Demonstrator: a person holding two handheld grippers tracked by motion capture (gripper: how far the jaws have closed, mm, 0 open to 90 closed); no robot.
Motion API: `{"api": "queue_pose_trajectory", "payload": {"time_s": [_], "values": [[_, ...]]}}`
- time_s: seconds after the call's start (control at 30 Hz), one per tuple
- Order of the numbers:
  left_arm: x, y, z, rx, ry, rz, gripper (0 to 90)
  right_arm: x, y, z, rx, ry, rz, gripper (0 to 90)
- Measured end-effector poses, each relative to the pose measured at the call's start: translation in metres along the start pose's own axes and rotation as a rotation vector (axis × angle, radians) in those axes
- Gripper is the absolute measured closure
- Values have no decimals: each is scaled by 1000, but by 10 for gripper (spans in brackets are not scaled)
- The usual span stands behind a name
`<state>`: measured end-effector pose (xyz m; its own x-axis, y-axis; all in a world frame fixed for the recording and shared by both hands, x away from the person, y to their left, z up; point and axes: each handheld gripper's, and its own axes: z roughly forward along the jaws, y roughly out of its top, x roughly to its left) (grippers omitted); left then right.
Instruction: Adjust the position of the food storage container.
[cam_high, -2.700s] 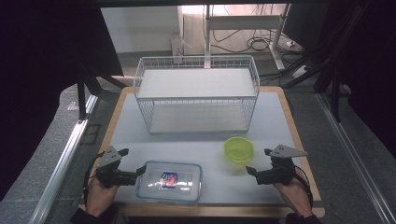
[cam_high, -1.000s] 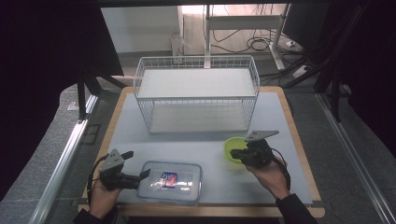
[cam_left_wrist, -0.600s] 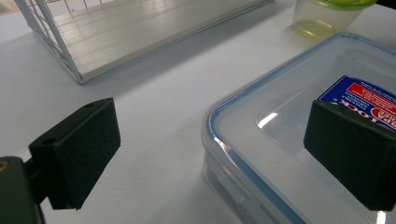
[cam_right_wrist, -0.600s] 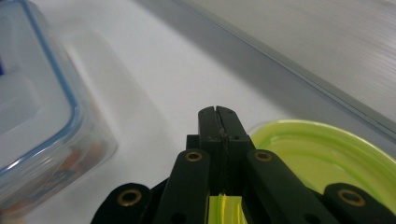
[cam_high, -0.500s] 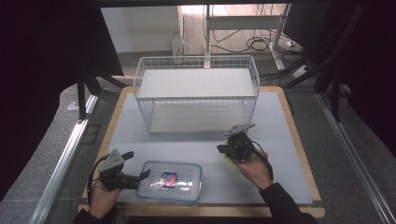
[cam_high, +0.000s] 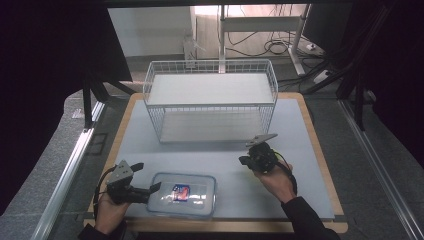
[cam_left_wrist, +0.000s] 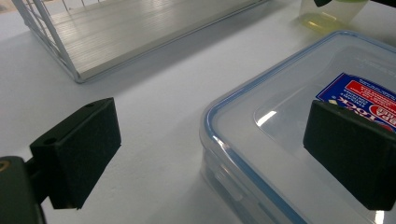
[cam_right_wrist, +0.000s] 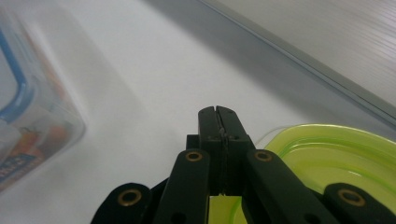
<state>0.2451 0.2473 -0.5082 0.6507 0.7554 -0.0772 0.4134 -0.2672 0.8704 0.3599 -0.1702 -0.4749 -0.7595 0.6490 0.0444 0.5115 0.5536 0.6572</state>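
1. Pale grey mat (cam_high: 300, 130) on a wood-edged table. It is the work surface and bears every item below.
2. White wire basket (cam_high: 210, 107), standing upright at the far side of the mat with its open front towards the person. It is probably the place where the smaller items go, and it stands well apart from both hands.
3. Clear plastic box (cam_high: 184, 195) with a blue-sealed lid and a printed packet inside. It lies flat at the near edge, left of centre, lid on, within easy reach of the left hand.
4. Yellow-green cup (cam_right_wrist: 336, 158), on the mat near the basket's right front corner. It sits close beneath the right hand, its wall running in between that tool's jaws.
5. Left gripper (cam_high: 146, 176), released. Its jaws stand wide, one out over the box lid and one off the box's side. The pads (cam_left_wrist: 74, 154) press on nothing. It seems poised either to steady the box or to take it.
6. Right gripper (cam_right_wrist: 218, 114), clenched. Its jaws meet on the cup's thin wall, a pinch that suits lifting so light a vessel by its rim.
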Motion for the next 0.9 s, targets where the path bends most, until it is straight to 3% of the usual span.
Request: {"api": "queue_pose_trajectory", "payload": {"time_s": [0.7, 0.83, 0.9], "values": [[-4, 2, 1, 16, -13, -1, 57, -47, -39, -40, -40, -96, 135, 900], [-5, 5, -2, 13, -17, -15, 82, -44, -39, -42, -54, -94, 125, 900], [-4, 6, -8, 20, -39, -40, 95, -34, -36, -45, -78, -75, 81, 900]]}}
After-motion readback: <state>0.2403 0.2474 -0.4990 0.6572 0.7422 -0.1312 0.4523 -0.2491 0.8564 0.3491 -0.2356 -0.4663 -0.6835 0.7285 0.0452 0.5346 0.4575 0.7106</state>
